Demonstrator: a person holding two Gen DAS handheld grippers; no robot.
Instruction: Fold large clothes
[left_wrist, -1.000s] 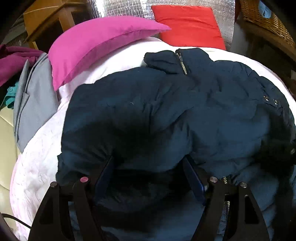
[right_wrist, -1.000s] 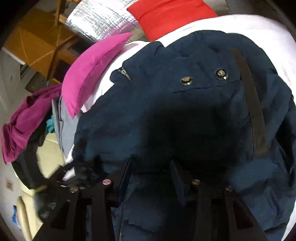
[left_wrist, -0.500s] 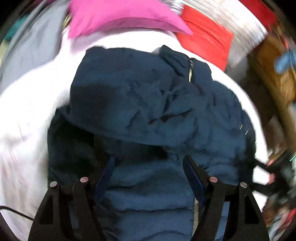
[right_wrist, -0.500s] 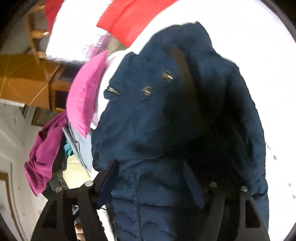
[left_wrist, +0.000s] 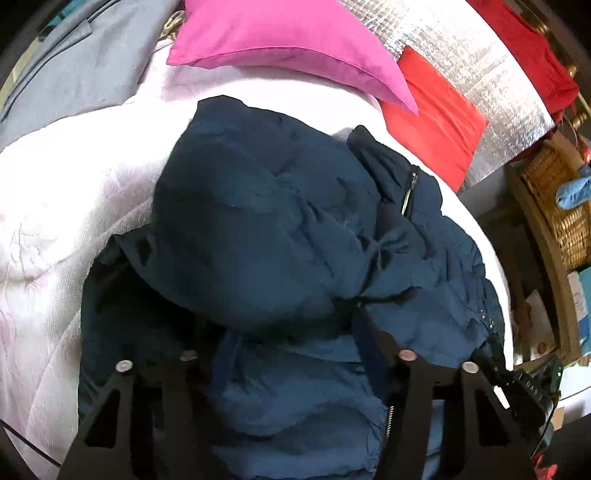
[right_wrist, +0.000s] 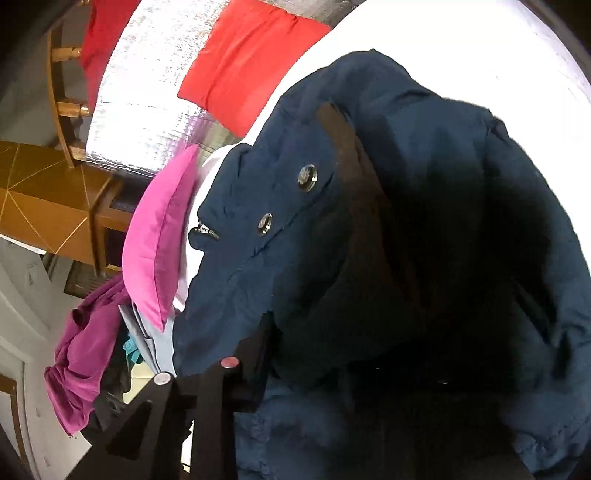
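Two grippers, left gripper (left_wrist: 291, 354) and right gripper (right_wrist: 332, 354), have just closed, each pinching the navy jacket (left_wrist: 280, 236) lying below the pink pillow (left_wrist: 288, 48); lift both evenly.

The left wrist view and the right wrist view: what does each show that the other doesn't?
Only the left wrist view shows the wicker basket and the grey garment. Only the right wrist view shows the two metal snaps, the wooden table and the magenta clothes. Both show the navy jacket, pink pillow, red cushion and white bedding.
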